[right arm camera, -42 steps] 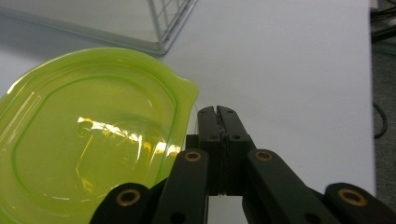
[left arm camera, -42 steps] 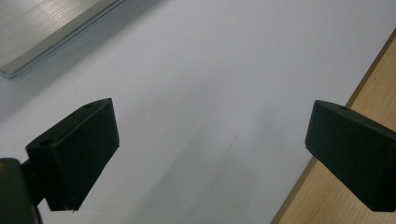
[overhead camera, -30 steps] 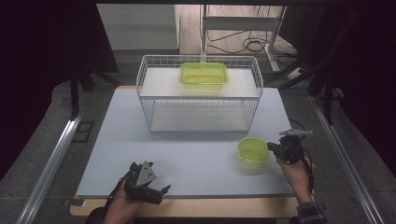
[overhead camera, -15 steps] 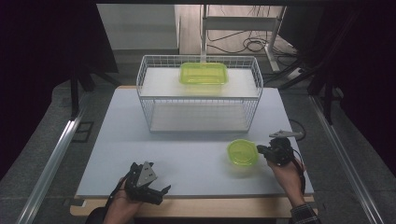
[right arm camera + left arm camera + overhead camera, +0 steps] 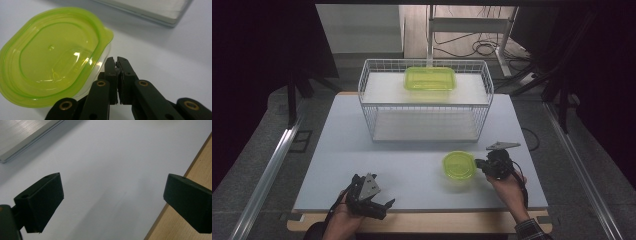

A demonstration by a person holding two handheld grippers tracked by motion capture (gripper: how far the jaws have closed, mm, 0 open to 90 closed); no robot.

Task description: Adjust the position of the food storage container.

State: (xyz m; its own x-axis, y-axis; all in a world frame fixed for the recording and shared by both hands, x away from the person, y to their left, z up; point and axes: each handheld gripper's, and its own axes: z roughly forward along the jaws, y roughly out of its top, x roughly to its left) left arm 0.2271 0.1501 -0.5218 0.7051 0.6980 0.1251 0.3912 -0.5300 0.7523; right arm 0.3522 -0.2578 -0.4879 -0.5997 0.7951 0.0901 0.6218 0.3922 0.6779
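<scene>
A small oval container with a lime-green lid (image 5: 458, 165) (image 5: 50, 55) sits on the white table, right of centre. My right gripper (image 5: 482, 164) (image 5: 116, 60) is shut with nothing between its jaws. Its tips lie right against the container's right side, just below the lid's rim. My left gripper (image 5: 379, 206) (image 5: 112, 187) rests near the table's front edge at the left. It is open wide over bare table with nothing between its jaws.
A white wire basket (image 5: 362, 95) stands at the back middle of the table, with a rectangular green-lidded container (image 5: 430, 78) on a white board inside it. A wooden strip (image 5: 175, 225) borders the table's front edge. Metal rails run along both sides.
My right gripper has moved left across the table, and the small green container has slid left ahead of it. The left gripper has stayed put.
</scene>
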